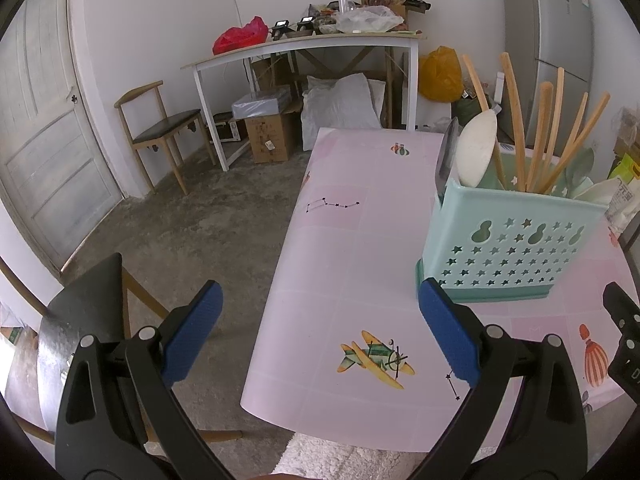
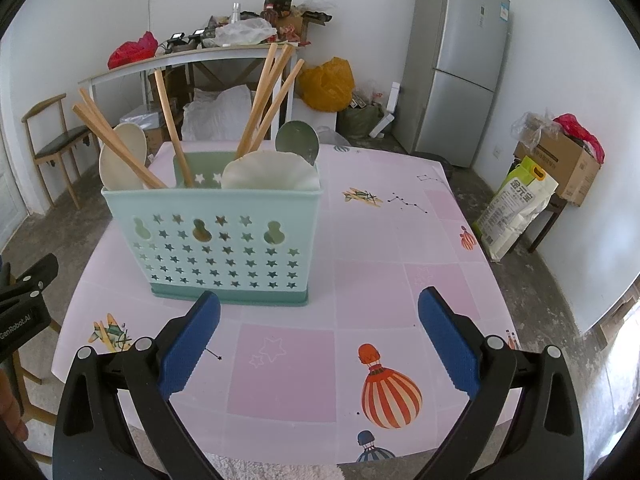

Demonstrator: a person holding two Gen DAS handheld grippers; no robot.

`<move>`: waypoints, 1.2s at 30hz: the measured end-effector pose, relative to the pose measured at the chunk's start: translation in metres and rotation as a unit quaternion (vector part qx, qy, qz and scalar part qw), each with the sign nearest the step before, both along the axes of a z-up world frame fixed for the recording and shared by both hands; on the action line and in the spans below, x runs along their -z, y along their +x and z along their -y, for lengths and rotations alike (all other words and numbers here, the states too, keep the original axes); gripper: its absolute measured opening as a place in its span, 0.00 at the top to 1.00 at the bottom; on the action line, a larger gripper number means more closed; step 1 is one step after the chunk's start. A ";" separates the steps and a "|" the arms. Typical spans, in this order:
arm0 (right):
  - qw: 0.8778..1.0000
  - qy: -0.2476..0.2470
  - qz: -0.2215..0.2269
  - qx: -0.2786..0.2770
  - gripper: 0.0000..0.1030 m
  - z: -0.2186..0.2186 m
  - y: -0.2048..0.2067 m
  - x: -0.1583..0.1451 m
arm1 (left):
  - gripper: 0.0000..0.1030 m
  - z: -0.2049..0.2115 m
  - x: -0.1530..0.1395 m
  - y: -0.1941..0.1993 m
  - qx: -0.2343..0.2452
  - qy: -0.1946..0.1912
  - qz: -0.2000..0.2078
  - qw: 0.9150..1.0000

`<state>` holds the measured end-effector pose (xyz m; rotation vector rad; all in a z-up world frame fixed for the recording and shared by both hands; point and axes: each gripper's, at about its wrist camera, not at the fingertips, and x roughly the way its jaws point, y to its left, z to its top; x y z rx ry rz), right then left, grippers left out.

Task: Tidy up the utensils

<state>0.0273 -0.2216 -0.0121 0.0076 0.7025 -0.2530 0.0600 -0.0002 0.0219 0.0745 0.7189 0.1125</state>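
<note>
A mint-green utensil caddy (image 2: pixel 228 240) with star cut-outs stands on the pink table (image 2: pixel 400 240). It holds several wooden chopsticks (image 2: pixel 268 96), a cream spoon (image 2: pixel 120 152), a white ladle (image 2: pixel 268 172) and a green spoon (image 2: pixel 298 140). It also shows in the left wrist view (image 1: pixel 508 240), with chopsticks (image 1: pixel 544 132) and a white spoon (image 1: pixel 476 152). My left gripper (image 1: pixel 320 320) is open and empty over the table's left edge, left of the caddy. My right gripper (image 2: pixel 320 328) is open and empty just in front of the caddy.
A chair (image 1: pixel 80 340) sits below my left gripper, another (image 1: pixel 160 128) by the door. A cluttered white desk (image 1: pixel 312 44) stands at the back wall. A fridge (image 2: pixel 456 64) and a rice bag (image 2: pixel 516 204) are to the right. The right gripper's body (image 1: pixel 624 340) shows at the left view's edge.
</note>
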 end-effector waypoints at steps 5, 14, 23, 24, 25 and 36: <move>1.000 -0.001 0.000 0.001 0.06 0.001 0.000 0.000 | 0.08 0.000 0.001 0.000 0.000 -0.002 -0.001 1.000; 1.000 -0.002 0.000 0.002 0.06 0.002 -0.001 -0.001 | 0.08 -0.002 0.001 0.001 0.001 -0.002 -0.001 1.000; 1.000 -0.001 0.001 0.002 0.06 0.003 -0.001 -0.001 | 0.08 0.000 0.009 0.000 0.003 -0.005 -0.004 1.000; 1.000 -0.001 0.001 0.003 0.06 0.004 -0.001 -0.001 | 0.08 0.000 0.011 -0.001 0.004 -0.005 -0.005 1.000; 1.000 -0.001 0.001 0.003 0.06 0.005 -0.001 -0.001 | 0.08 0.000 0.010 0.000 0.003 -0.005 -0.004 1.000; 1.000 0.006 -0.002 0.008 0.06 0.007 0.002 -0.003 | 0.08 0.000 0.009 0.000 0.003 -0.005 -0.006 1.000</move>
